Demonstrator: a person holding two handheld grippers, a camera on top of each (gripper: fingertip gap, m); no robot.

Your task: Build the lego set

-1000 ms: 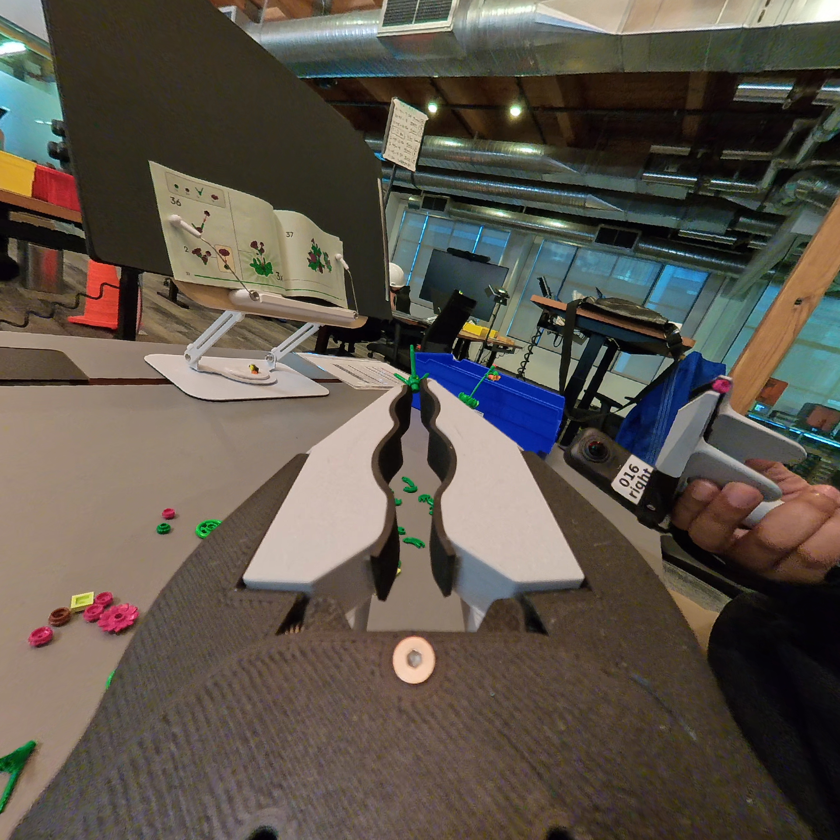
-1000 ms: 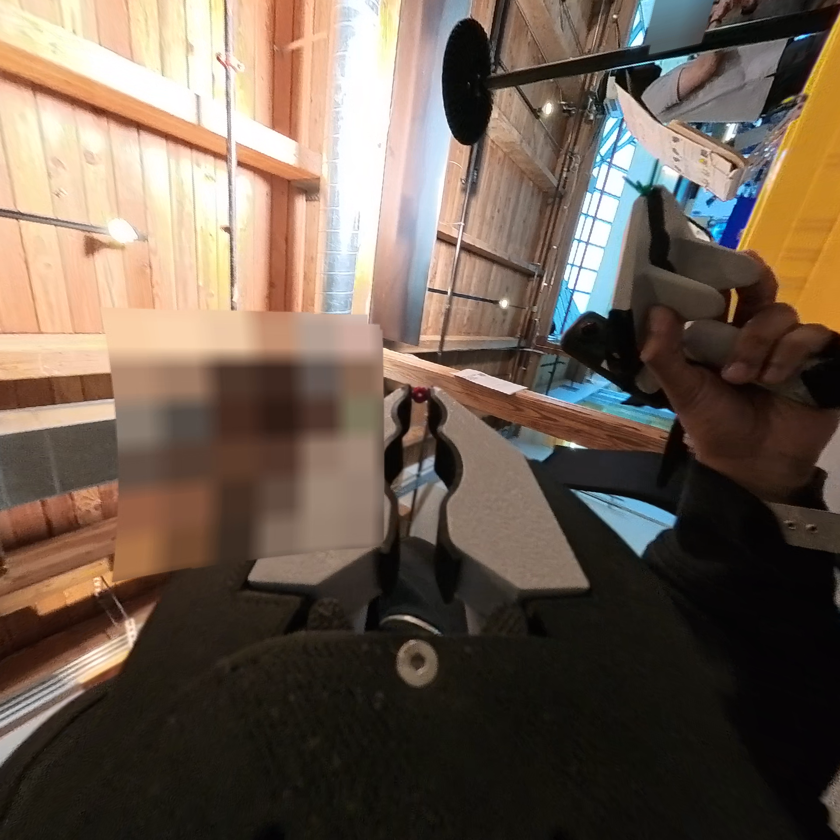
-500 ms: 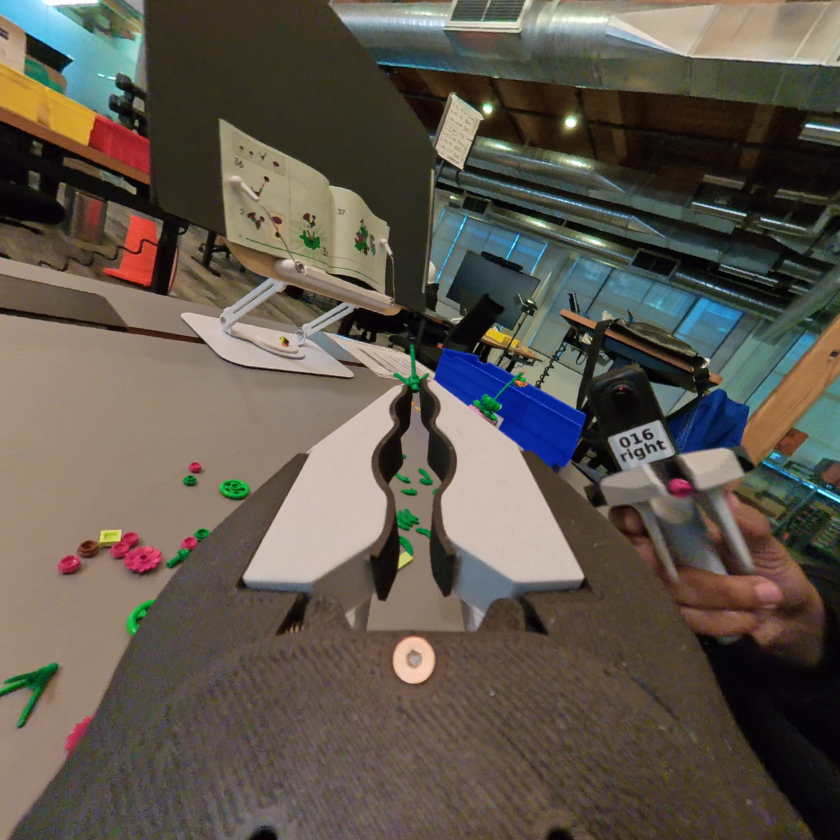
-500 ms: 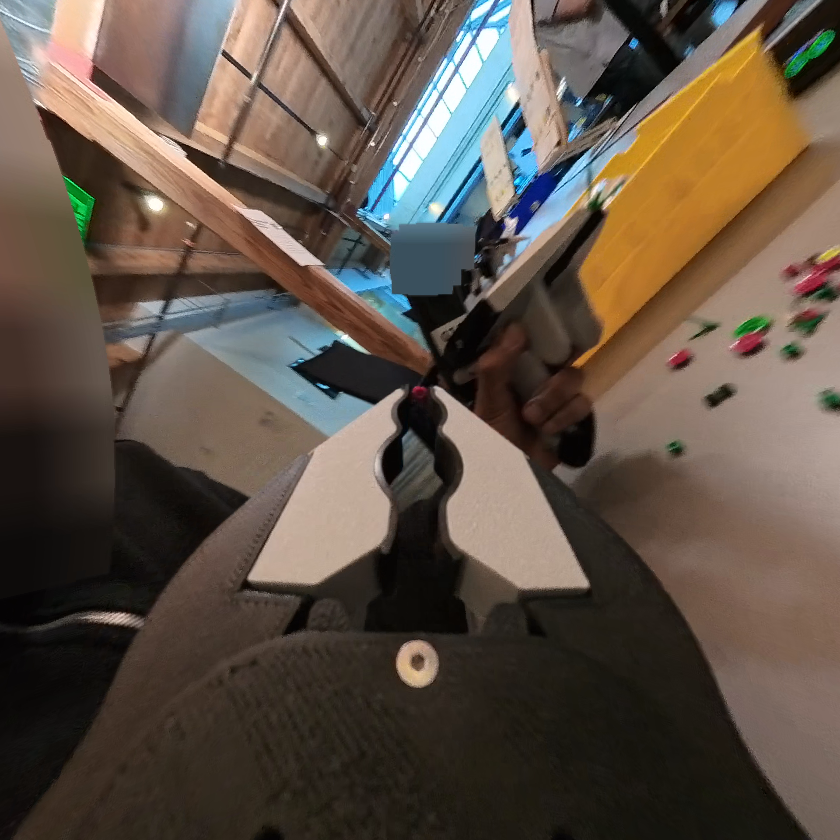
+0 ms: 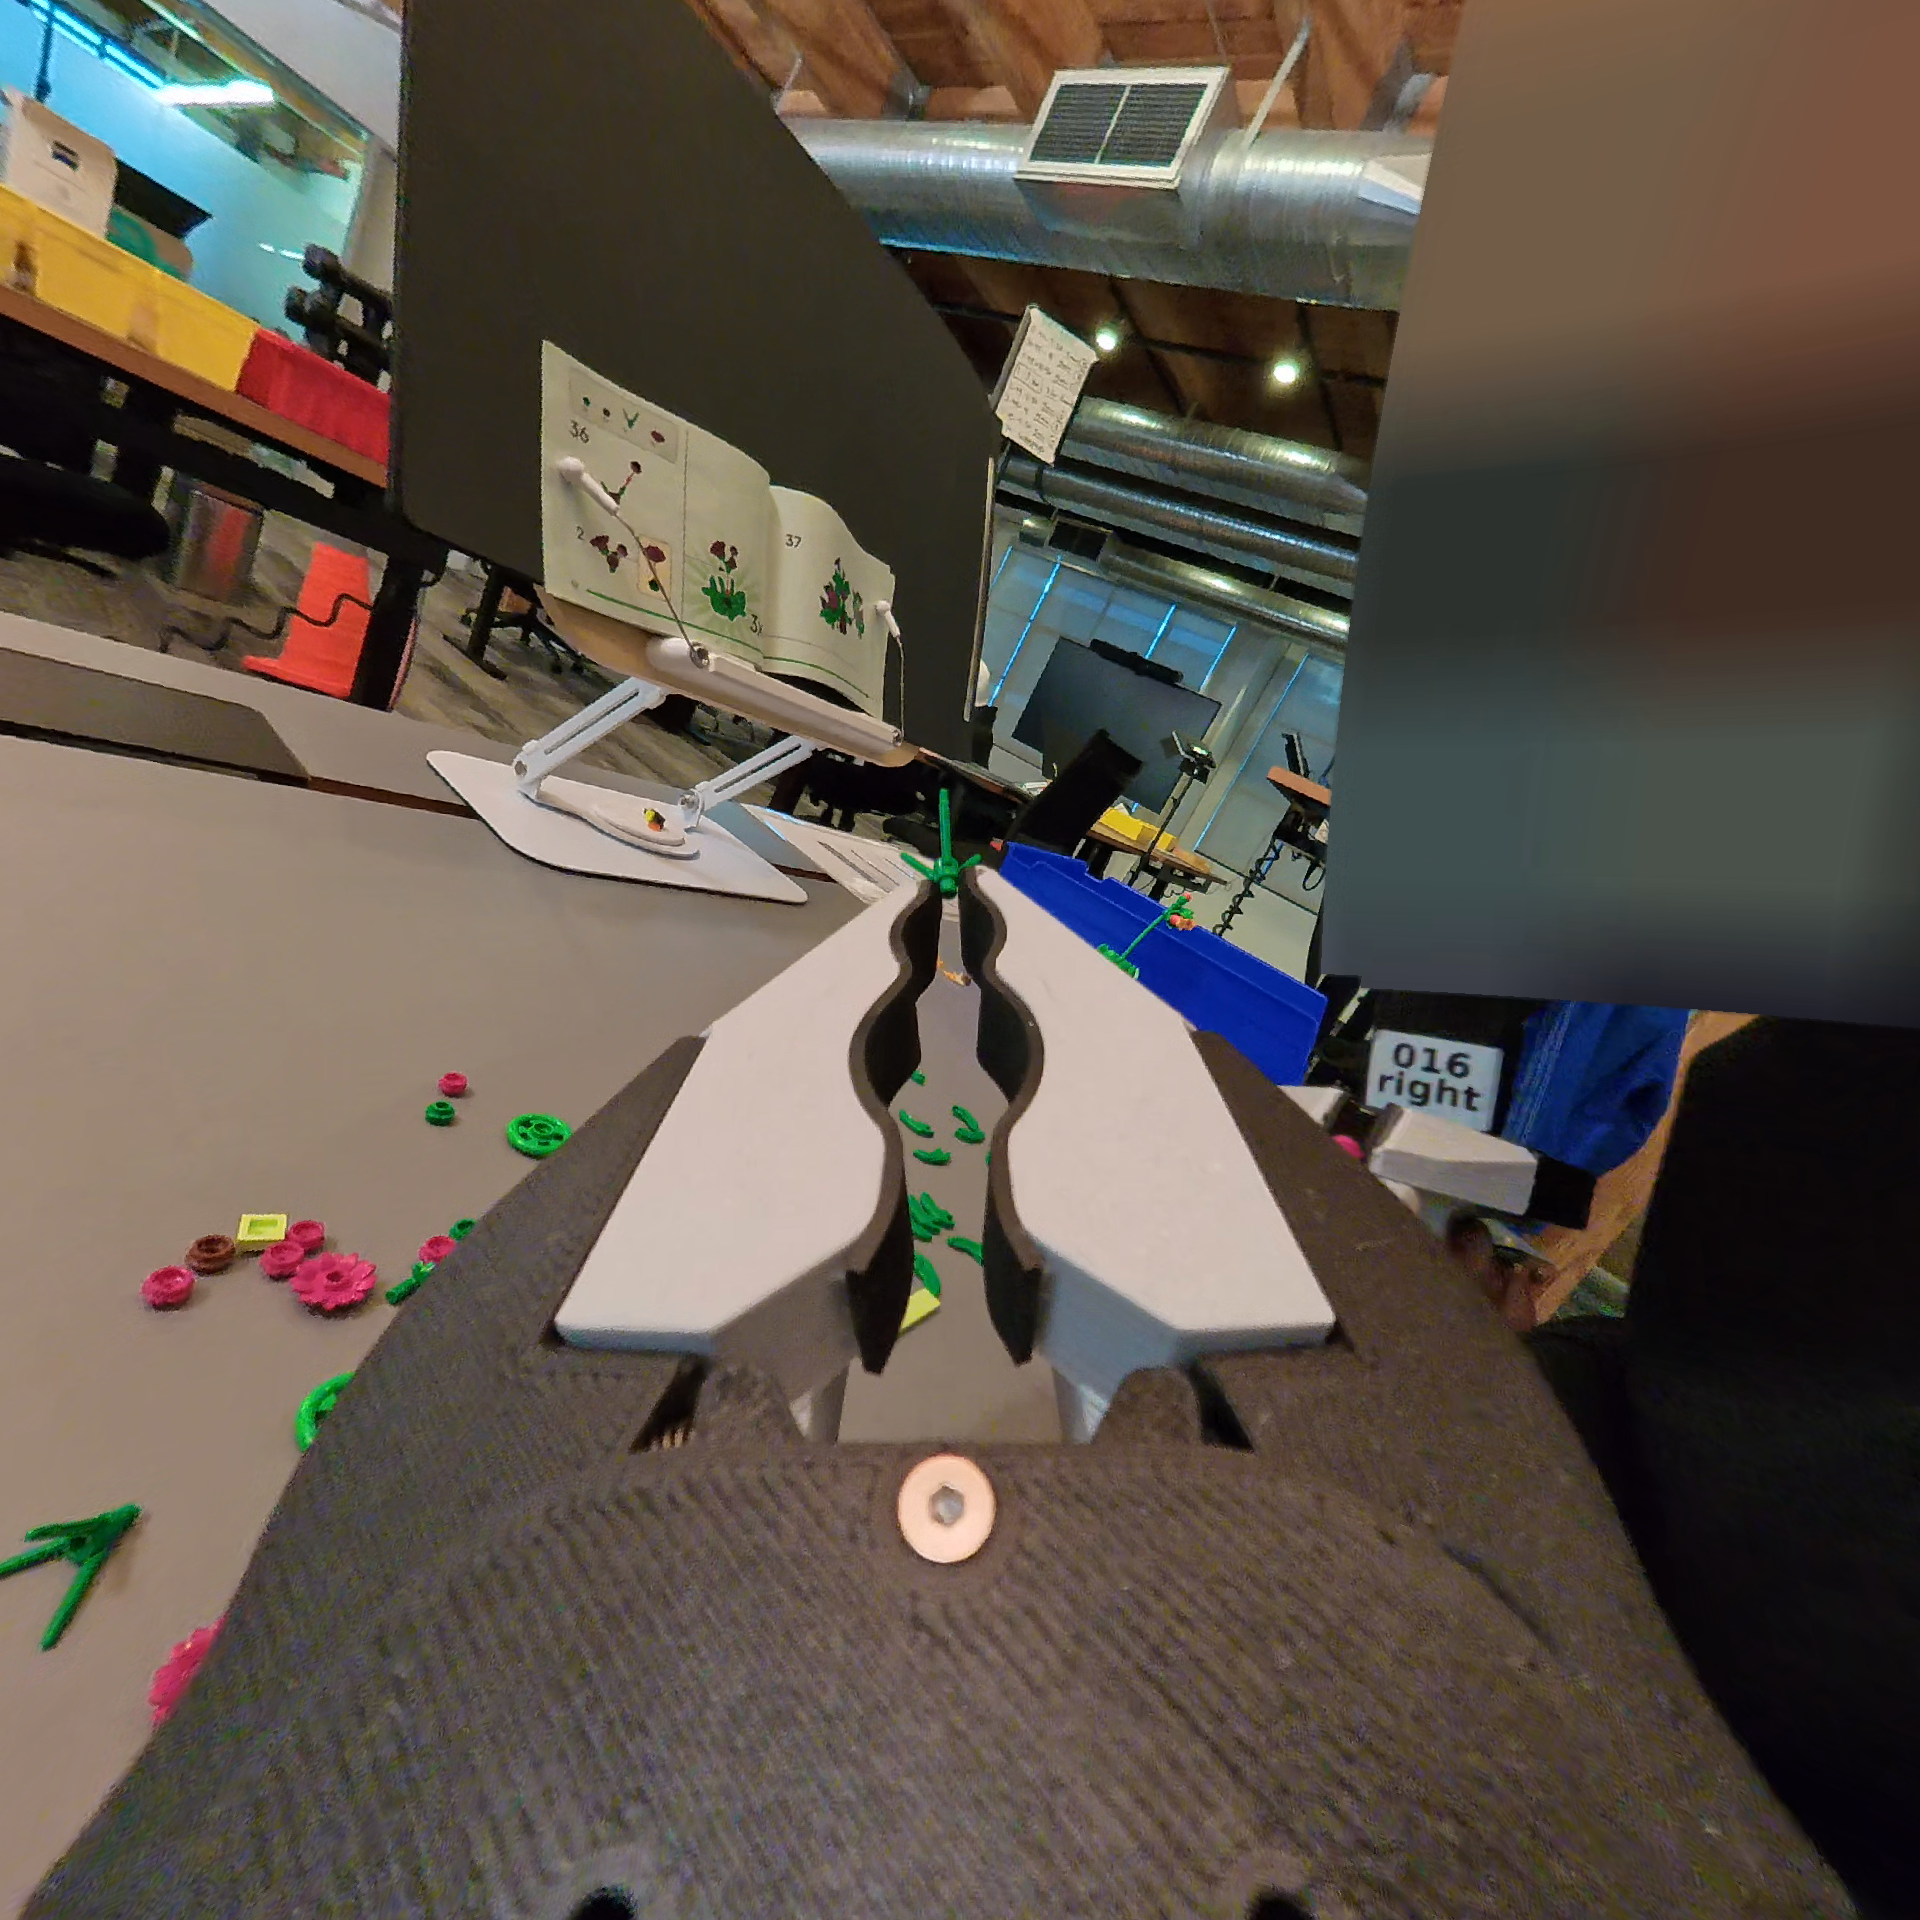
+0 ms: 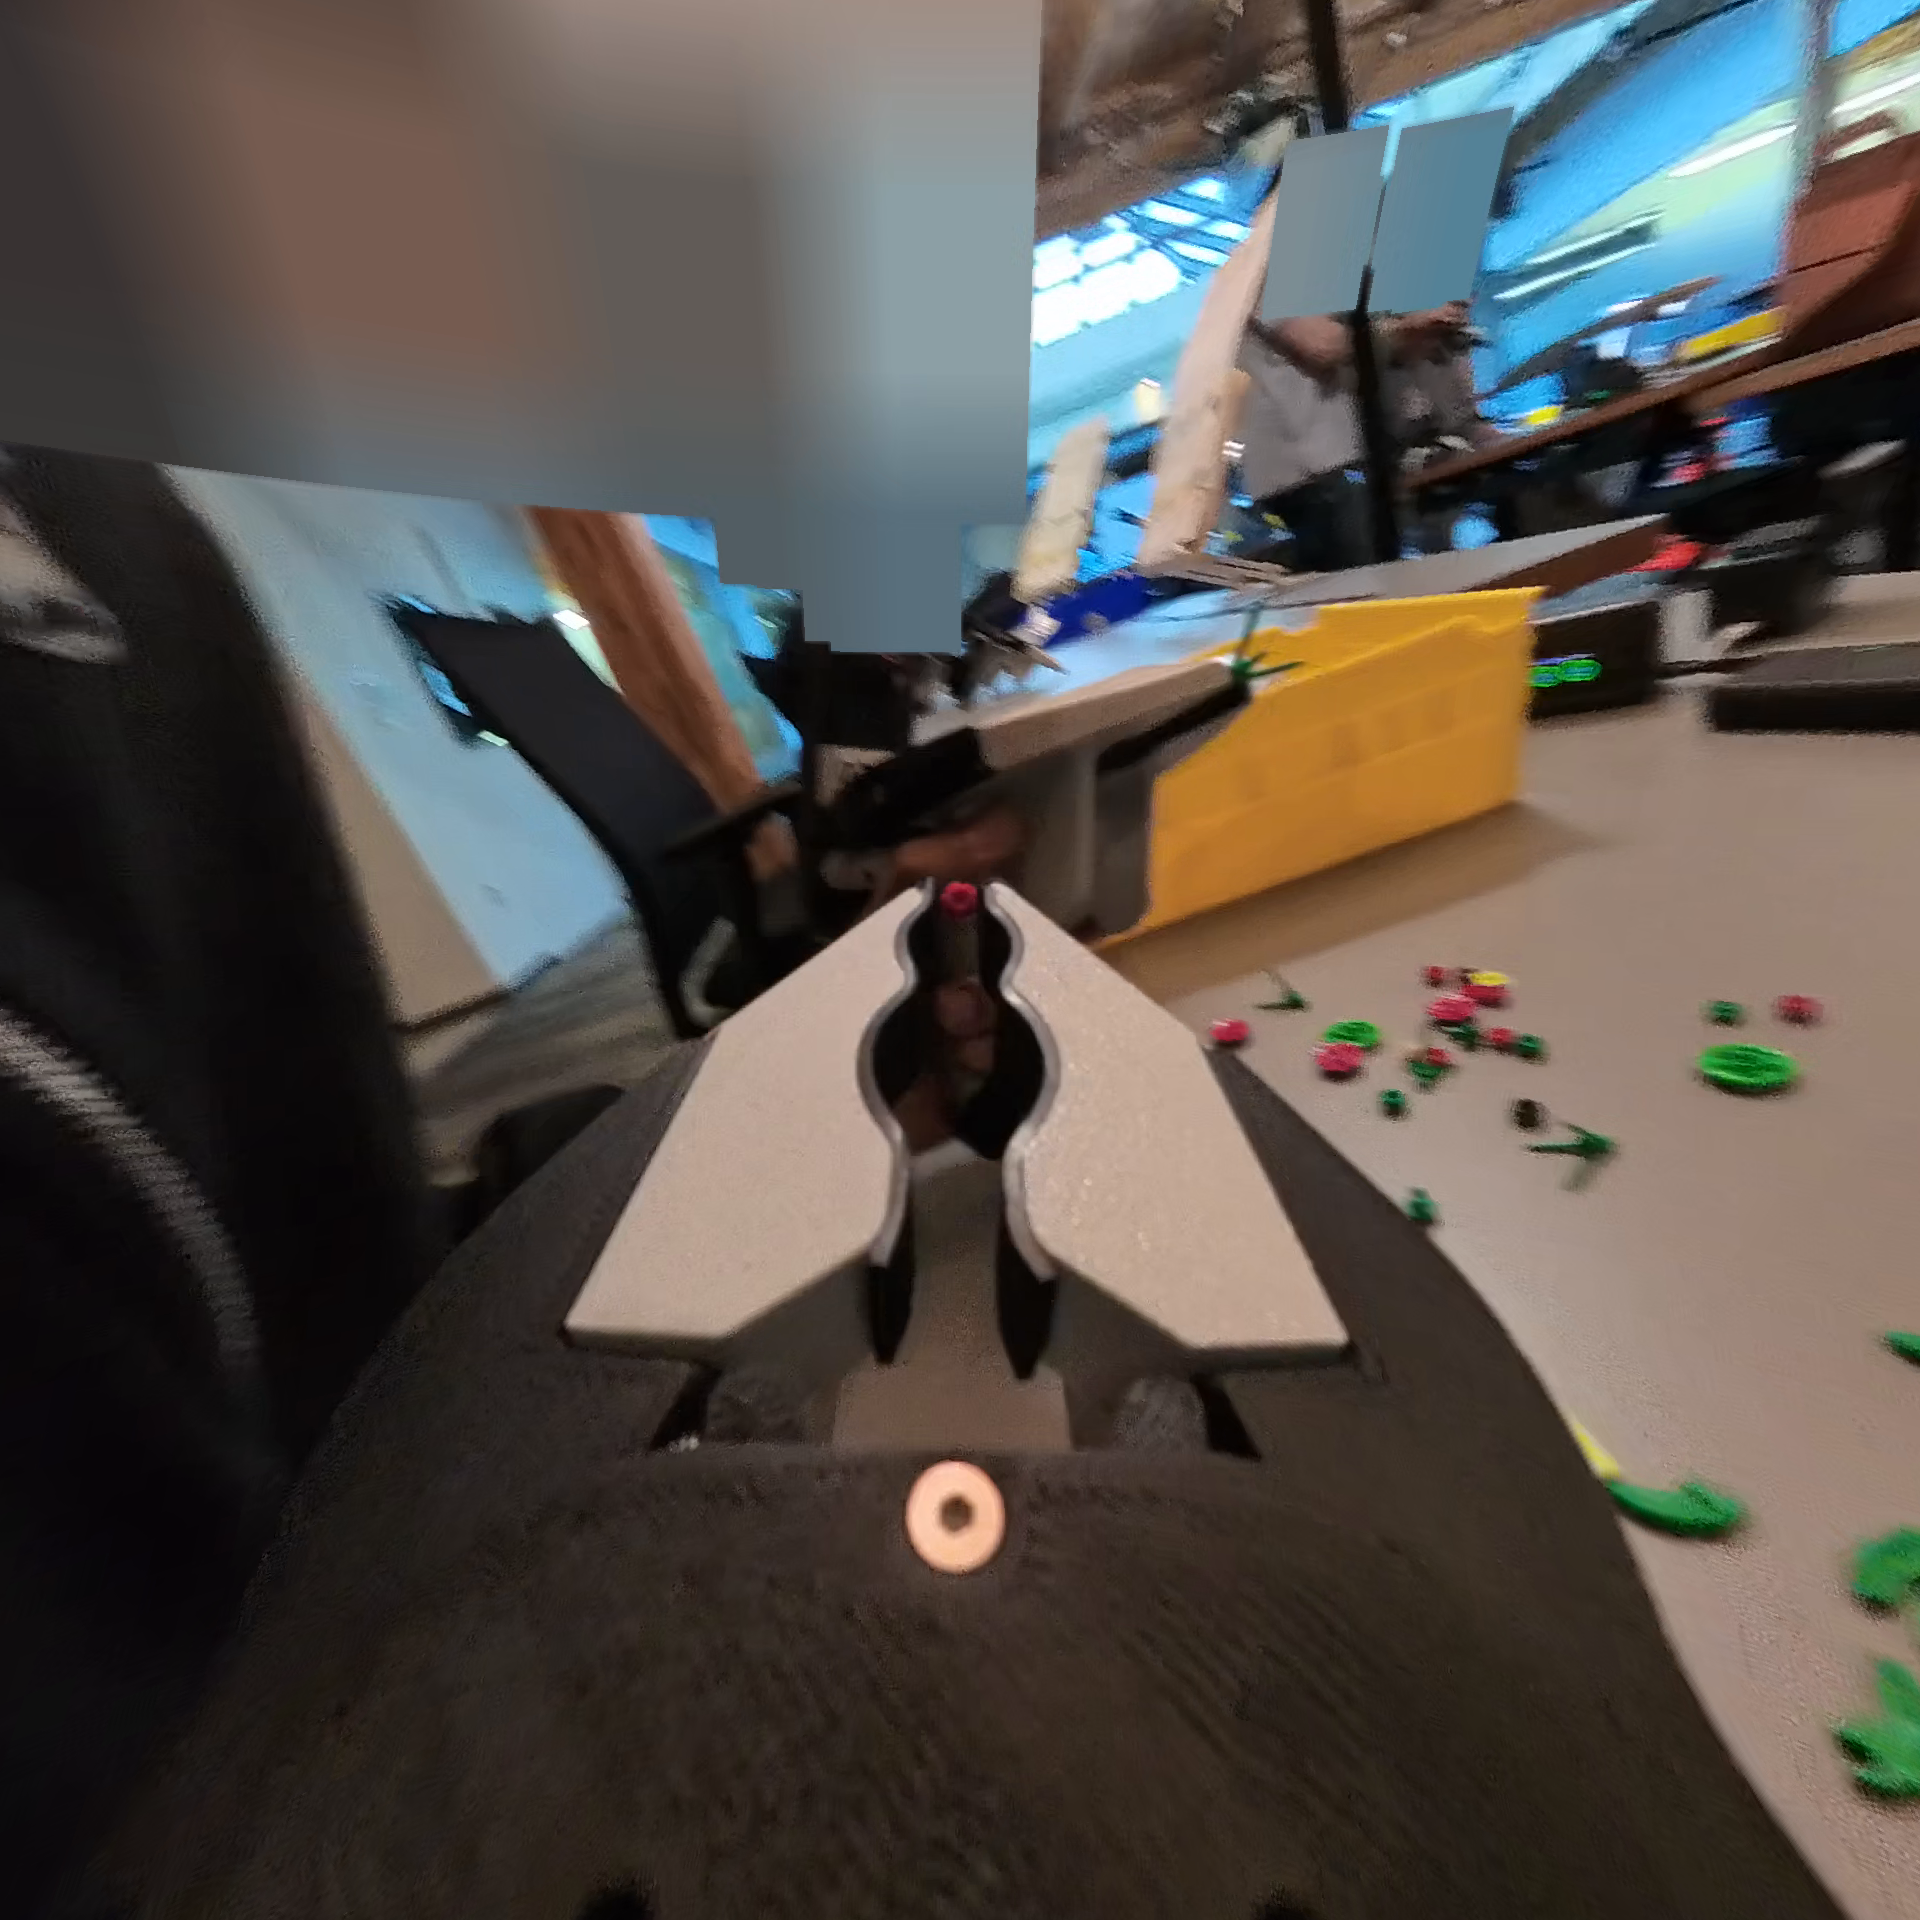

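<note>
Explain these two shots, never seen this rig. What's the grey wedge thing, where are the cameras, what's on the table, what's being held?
There is no robot arm: a person holds one two-finger tool in each hand, and a wide-angle camera on each looks forward along its grey fingers.

In the left wrist view, the left tool is shut on a thin green stem piece. The right tool shows at the side, in the person's hand.

In the right wrist view, which is blurred, the right tool pinches a small pink piece.

On the grey table lie loose pink and green bricks, an open instruction booklet on a white stand, and a blue bin. A yellow bin shows in the right view.
</note>
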